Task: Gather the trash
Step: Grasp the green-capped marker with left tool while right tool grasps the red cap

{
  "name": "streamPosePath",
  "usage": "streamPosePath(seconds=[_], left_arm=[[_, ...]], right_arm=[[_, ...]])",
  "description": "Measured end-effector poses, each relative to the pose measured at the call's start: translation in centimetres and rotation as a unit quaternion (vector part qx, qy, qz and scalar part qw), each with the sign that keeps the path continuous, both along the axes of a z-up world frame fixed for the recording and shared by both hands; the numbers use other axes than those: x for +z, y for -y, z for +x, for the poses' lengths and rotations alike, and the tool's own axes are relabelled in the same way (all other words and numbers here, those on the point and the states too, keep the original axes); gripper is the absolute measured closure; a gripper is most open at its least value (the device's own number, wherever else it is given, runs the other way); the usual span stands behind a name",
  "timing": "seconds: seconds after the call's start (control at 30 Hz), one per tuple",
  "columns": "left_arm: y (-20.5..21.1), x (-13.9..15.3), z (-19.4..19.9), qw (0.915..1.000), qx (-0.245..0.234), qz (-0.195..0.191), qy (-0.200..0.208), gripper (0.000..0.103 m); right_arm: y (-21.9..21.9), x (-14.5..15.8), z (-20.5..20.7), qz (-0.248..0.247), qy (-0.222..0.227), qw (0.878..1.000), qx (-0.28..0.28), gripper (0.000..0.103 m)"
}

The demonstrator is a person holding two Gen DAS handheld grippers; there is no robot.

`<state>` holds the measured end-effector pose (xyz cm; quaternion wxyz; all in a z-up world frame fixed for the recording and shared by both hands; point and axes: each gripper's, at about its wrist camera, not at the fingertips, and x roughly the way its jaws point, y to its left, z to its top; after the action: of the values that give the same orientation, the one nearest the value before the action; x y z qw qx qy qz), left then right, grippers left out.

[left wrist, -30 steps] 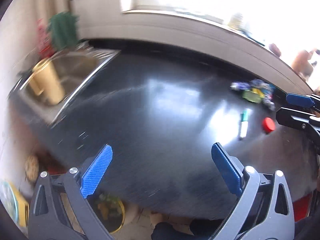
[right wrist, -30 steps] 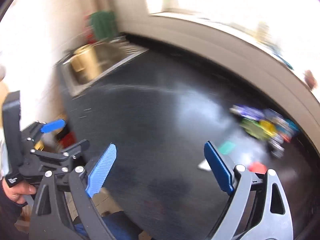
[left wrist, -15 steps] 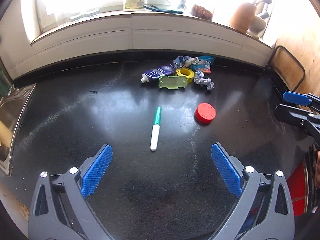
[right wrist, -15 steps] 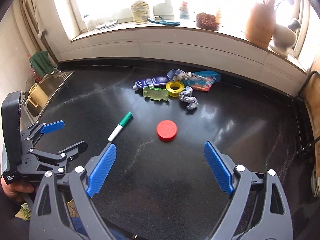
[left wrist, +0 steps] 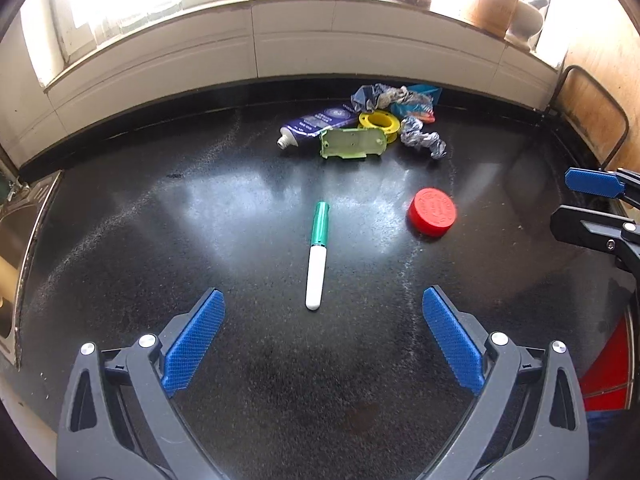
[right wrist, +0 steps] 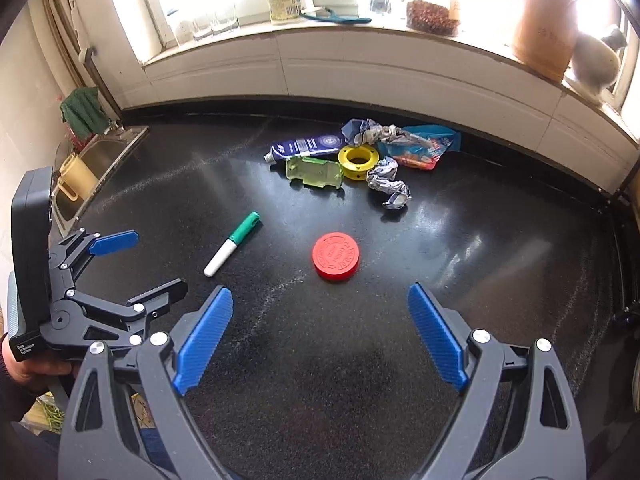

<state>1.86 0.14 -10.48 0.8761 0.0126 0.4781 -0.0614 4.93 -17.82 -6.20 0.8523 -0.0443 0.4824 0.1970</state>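
On the black counter [left wrist: 160, 240] lies a green-and-white marker [left wrist: 317, 255], also in the right wrist view [right wrist: 232, 249]. A red lid [left wrist: 432, 212] [right wrist: 336, 256] lies to its right. At the back is a pile: a blue tube [left wrist: 316, 125], a green plastic piece [left wrist: 352, 143], a yellow spool [left wrist: 379, 121], crumpled foil [left wrist: 424, 138] and a blue wrapper [right wrist: 424, 146]. My left gripper [left wrist: 323, 334] is open and empty, just short of the marker. My right gripper [right wrist: 320, 330] is open and empty, just short of the red lid.
A sink [right wrist: 96, 160] with a yellow cup [right wrist: 76, 176] is at the counter's left end. The windowsill [right wrist: 360, 28] holds a bottle, glasses, jars and a clay pot. A red object [left wrist: 608, 364] sits below the counter's right edge.
Both views swung from the sink side to the trash a second ago. Over the last half second both grippers have stayed almost still and open.
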Motion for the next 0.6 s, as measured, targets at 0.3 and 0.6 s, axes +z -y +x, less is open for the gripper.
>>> streamPosePath(seconds=[0.3, 0.6], left_arm=[[-0.1, -5.4, 3.5, 0.9998, 0.0, 0.012, -0.017, 0.007], [-0.1, -7.6, 5.6, 0.9996, -0.014, 0.02, -0.017, 0.009]], right_arm=[[-0.9, -6.7, 4.2, -0.023, -0.034, 0.999, 0.004, 0.017], [-2.5, -11.0, 8.0, -0.037, -0.056, 0.998, 0.013, 0.017]])
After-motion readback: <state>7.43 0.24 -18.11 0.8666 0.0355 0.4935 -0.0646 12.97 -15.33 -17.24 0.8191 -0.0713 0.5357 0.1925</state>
